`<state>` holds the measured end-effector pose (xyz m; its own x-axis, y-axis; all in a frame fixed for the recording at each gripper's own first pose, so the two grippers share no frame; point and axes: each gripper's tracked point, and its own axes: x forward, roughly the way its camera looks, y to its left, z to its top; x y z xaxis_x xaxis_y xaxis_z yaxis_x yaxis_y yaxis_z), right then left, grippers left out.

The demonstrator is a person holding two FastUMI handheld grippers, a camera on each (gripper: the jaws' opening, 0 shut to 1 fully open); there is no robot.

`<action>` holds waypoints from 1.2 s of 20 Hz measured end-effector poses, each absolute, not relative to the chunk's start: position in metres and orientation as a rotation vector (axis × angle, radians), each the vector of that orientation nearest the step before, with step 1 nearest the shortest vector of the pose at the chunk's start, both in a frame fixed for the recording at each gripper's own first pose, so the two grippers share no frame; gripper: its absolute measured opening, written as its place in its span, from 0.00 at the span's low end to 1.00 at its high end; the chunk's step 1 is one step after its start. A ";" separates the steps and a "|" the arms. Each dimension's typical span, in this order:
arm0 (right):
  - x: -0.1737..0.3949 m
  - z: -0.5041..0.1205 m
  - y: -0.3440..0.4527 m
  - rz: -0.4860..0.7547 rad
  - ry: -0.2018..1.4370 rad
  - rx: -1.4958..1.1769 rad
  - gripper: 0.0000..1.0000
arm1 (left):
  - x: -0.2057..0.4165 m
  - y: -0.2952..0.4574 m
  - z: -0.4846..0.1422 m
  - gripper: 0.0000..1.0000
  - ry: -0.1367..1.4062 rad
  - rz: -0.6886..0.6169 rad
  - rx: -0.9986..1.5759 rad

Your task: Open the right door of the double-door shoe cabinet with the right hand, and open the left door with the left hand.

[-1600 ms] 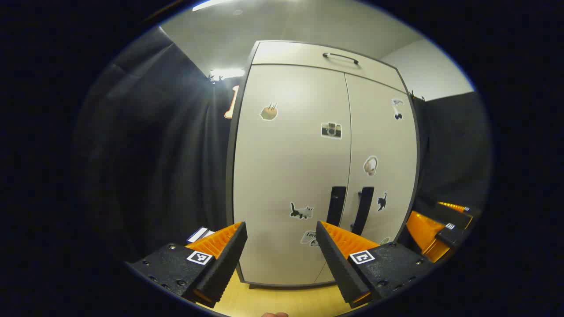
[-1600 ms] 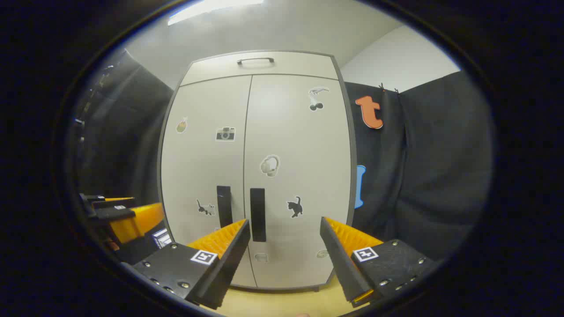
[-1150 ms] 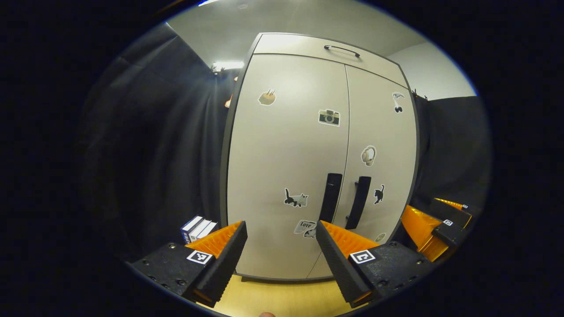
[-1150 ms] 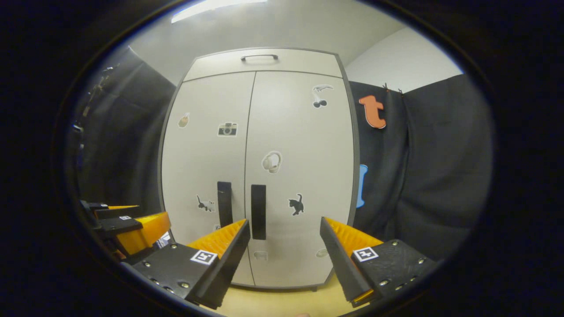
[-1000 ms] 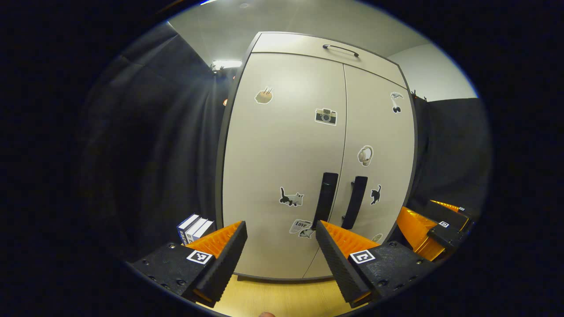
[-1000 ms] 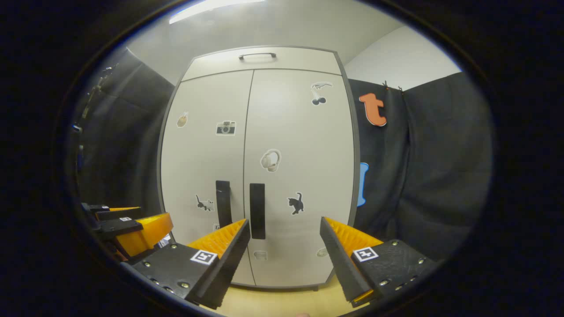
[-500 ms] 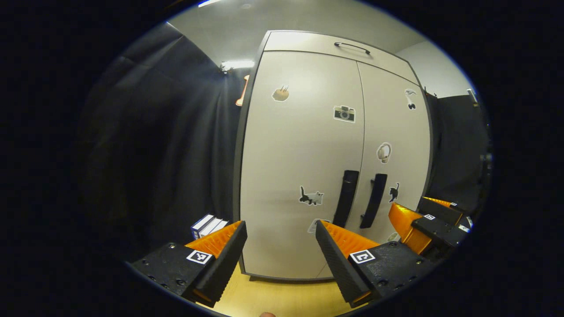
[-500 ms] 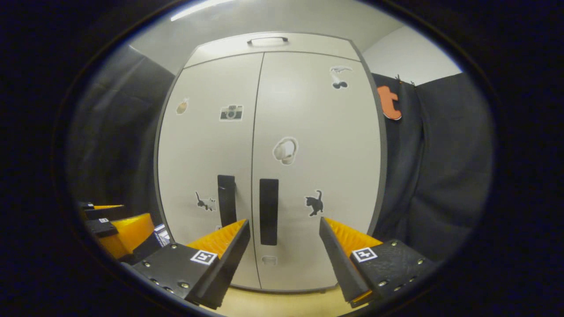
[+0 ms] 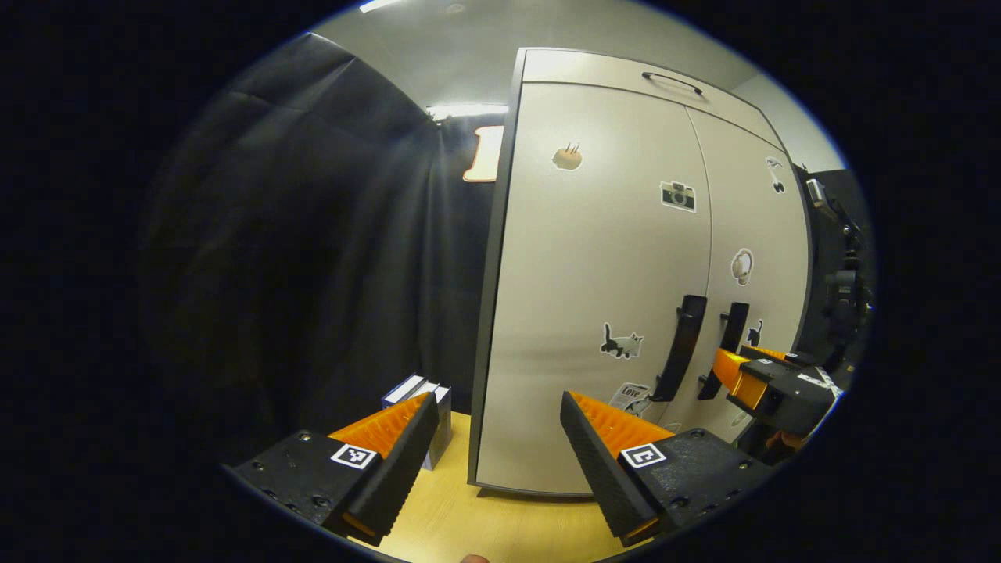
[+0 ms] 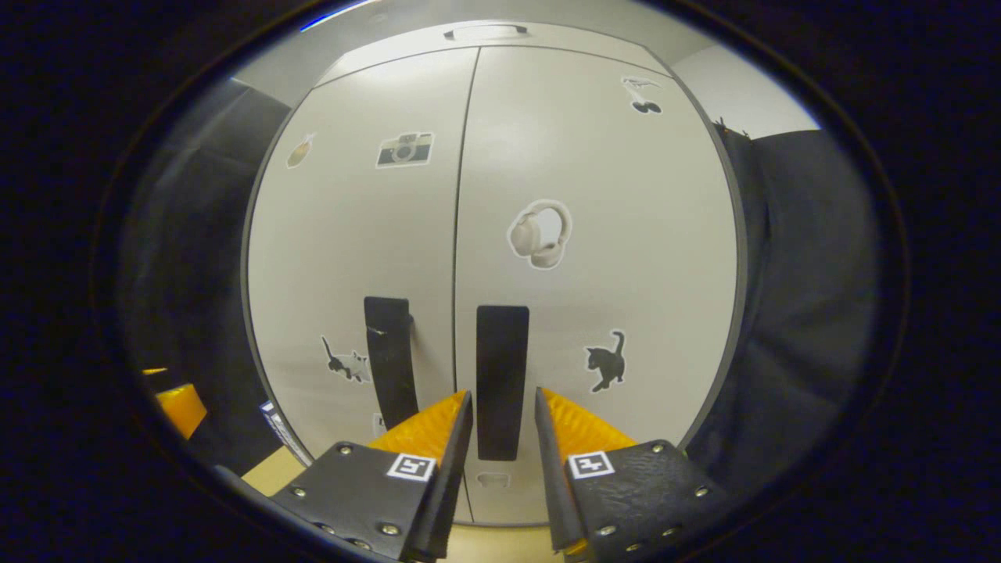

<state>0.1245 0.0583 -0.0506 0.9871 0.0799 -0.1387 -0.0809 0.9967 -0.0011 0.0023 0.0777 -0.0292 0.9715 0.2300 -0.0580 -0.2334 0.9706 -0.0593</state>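
Since half a second ago the right gripper (image 10: 500,407) has moved in close to the shoe cabinet (image 10: 500,156) and narrowed its jaws from wide to a slim gap, now lined up on the right door handle (image 10: 501,375). The bar stands in that gap, but whether the fingers already press on it cannot be told. In the left gripper view the same gripper sits at the handle pair near the doors' centre seam. The left gripper (image 9: 499,426) has swung off to the cabinet's left edge and hangs wide, holding nothing, with the left door handle (image 9: 680,344) well to its right.

Both doors look closed, so the step in hand is likely taking hold of the right handle. To do it well, the fingers should straddle the bar squarely near its lower half, close firmly, then pull along the door's arc rather than straight back, so the grip does not slip.
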 end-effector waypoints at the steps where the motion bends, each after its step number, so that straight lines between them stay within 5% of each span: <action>1: 0.128 -0.051 0.059 0.076 0.144 -0.006 0.47 | 0.003 0.081 -0.030 0.98 0.053 0.240 -0.068; 3: 0.136 -0.055 0.059 0.073 0.153 -0.010 0.47 | 0.003 0.086 -0.032 0.98 0.059 0.247 -0.069; 5: 0.134 -0.054 0.061 0.054 0.150 0.009 0.29 | 0.004 0.088 -0.033 0.98 0.062 0.250 -0.070; 7: 0.134 -0.053 0.061 0.046 0.144 0.001 0.34 | 0.005 0.088 -0.034 0.98 0.067 0.245 -0.073; 11: 0.131 -0.052 0.060 0.054 0.140 0.025 0.23 | 0.004 0.087 -0.037 0.98 0.080 0.232 -0.075; 18: 0.114 -0.048 0.053 0.060 0.107 0.060 0.23 | 0.003 0.076 -0.038 0.98 0.090 0.195 -0.071; 20: 0.113 -0.046 0.052 0.065 0.096 0.089 0.10 | 0.001 0.071 -0.039 0.98 0.093 0.181 -0.071; 24: 0.105 -0.045 0.048 0.068 0.093 0.095 0.10 | -0.002 0.064 -0.037 0.98 0.092 0.165 -0.067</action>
<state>0.1050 0.0479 -0.0448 0.9934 0.0717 -0.0896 -0.0629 0.9932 0.0976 -0.0018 0.0639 -0.0371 0.9822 0.1606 -0.0972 -0.1668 0.9842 -0.0594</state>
